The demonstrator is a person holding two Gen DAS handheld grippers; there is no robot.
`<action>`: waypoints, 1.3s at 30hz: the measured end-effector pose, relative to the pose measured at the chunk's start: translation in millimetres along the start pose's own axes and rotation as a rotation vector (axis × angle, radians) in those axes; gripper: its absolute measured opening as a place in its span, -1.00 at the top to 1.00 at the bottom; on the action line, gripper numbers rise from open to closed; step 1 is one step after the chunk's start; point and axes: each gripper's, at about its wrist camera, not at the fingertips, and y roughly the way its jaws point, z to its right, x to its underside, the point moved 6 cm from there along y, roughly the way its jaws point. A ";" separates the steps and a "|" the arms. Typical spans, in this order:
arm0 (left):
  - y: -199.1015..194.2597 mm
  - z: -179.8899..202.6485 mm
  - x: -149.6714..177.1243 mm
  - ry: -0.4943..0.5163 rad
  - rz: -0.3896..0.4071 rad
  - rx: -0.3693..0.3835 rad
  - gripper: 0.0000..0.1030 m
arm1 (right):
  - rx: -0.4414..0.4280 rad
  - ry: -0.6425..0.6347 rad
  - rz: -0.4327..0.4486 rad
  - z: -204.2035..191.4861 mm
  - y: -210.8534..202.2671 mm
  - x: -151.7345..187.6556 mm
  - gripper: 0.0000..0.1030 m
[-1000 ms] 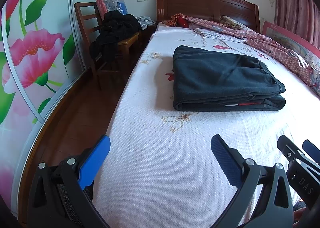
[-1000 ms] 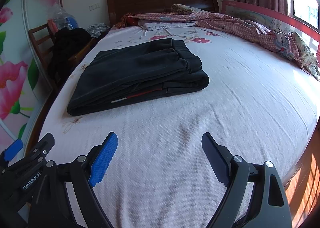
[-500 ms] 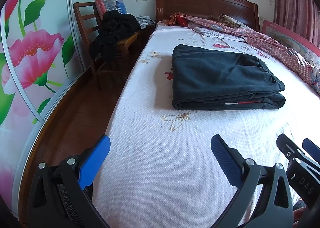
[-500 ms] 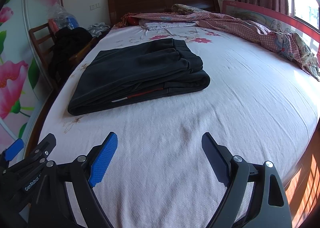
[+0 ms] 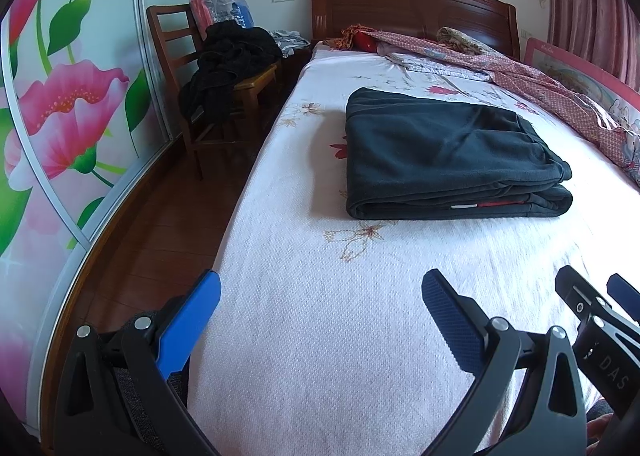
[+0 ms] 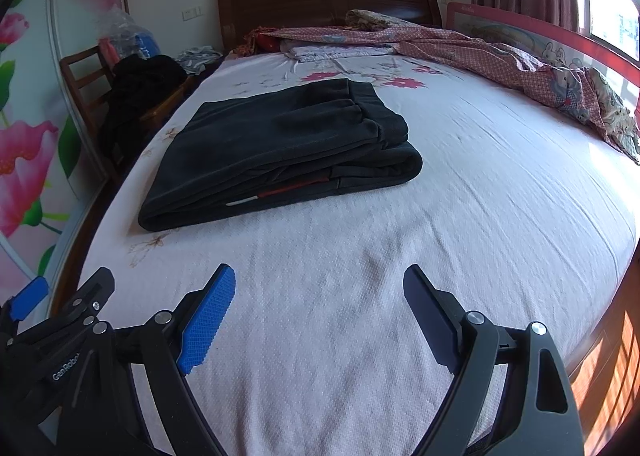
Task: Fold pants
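1. Dark fleece pants (image 5: 448,159) are lying folded in a flat stack in the middle of the bed (image 5: 320,336), edges squared, so the folding is probably finished.
2. The left gripper (image 5: 320,312) is hovering near the bed's foot, well apart from the pants, jaws spread and empty.
3. The right gripper (image 6: 318,308) is hanging just beside it, likewise wide and holding nothing.
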 end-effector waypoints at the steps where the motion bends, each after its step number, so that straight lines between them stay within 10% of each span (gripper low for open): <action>1: 0.1 -0.1 -0.5 0.000 -0.001 -0.001 -0.96 | -0.001 -0.001 0.001 -0.3 -0.3 -0.3 -0.66; 39: 0.0 2.7 -4.6 -0.009 -0.055 0.052 -0.96 | -0.007 -0.021 0.009 -2.5 -2.6 -0.5 -0.66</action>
